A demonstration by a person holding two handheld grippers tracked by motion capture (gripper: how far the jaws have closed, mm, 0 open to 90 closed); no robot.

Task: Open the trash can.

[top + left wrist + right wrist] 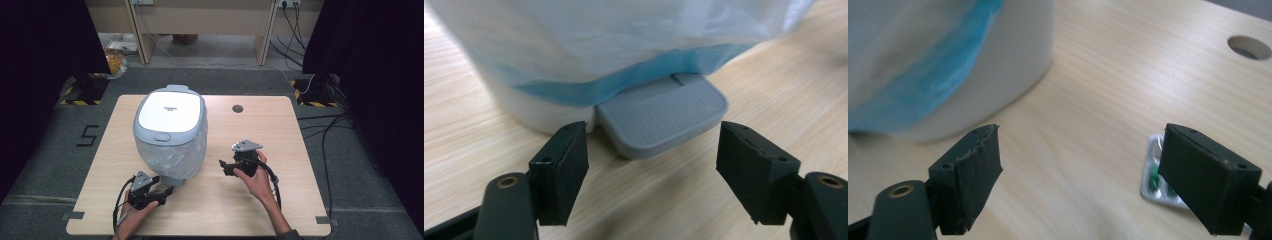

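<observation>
Pedal bin [170, 131] with a plastic liner stands left of centre on the desk [280, 200]. Left hand-held gripper [166, 194] at the bin's 6 o'clock — jaws wide, empty, its grey pedal [663, 113] just ahead. Right hand-held gripper [223, 166] at 3 o'clock, jaws wide, nothing between; blister pack [1159, 183] lies partly behind one jaw.

grey carpet floor [50, 150], wooden desk [200, 20], black curtains [45, 35]

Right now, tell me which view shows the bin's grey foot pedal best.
The left gripper view: the pedal sits close and sharp between the open jaws. The high view shows a small grey piece of it under the bagged bin.
</observation>
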